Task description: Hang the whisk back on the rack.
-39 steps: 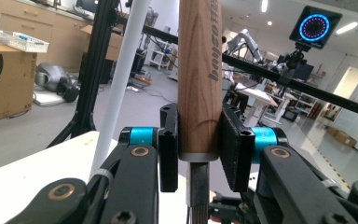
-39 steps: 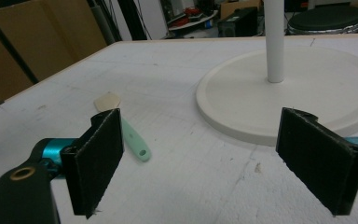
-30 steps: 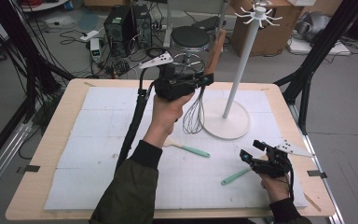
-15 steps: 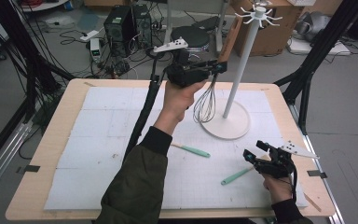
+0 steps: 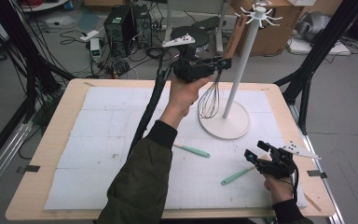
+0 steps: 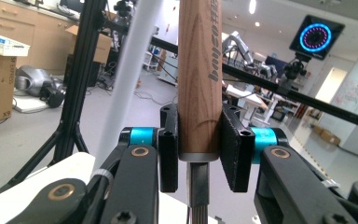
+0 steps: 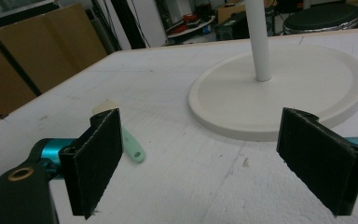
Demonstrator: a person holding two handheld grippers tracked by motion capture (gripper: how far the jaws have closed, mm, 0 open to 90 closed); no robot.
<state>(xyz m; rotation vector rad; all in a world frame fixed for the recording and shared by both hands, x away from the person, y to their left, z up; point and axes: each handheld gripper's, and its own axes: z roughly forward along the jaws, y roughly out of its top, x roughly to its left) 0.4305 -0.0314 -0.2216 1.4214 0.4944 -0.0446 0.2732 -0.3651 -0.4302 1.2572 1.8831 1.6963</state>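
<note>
Above the far middle of the tabletop [image 5: 98, 135], the left gripper [image 5: 214, 65] is raised in the air with its jaws clamped on the wooden handle of a whisk [image 5: 209, 100]. In the left gripper view the two black pads press the brown handle [image 6: 199, 93] from both sides, just above its metal collar. The wire loops hang below the gripper, clear of the white mat, and the handle slants up toward the top of the stand.

Just beside the whisk, on its right, rises the white pole of a hook stand [image 5: 235, 70]. Its round base [image 5: 233, 126] rests on the mat near the far right part of the tabletop, and its ring of hooks [image 5: 259, 16] sits at the top. The pole stands close to the whisk handle, and in the left gripper view it passes as a pale blur just left of the handle.

Near the right front corner, the right gripper [image 5: 256, 156] is held low over the mat, its jaws wide apart with nothing between them. A mint-green utensil [image 5: 235, 176] lies just in front of it, and another mint-handled one [image 5: 193, 150] lies toward the middle of the tabletop, near the base of the stand. The person's dark green sleeve [image 5: 140, 186] crosses the front middle of the mat.
</note>
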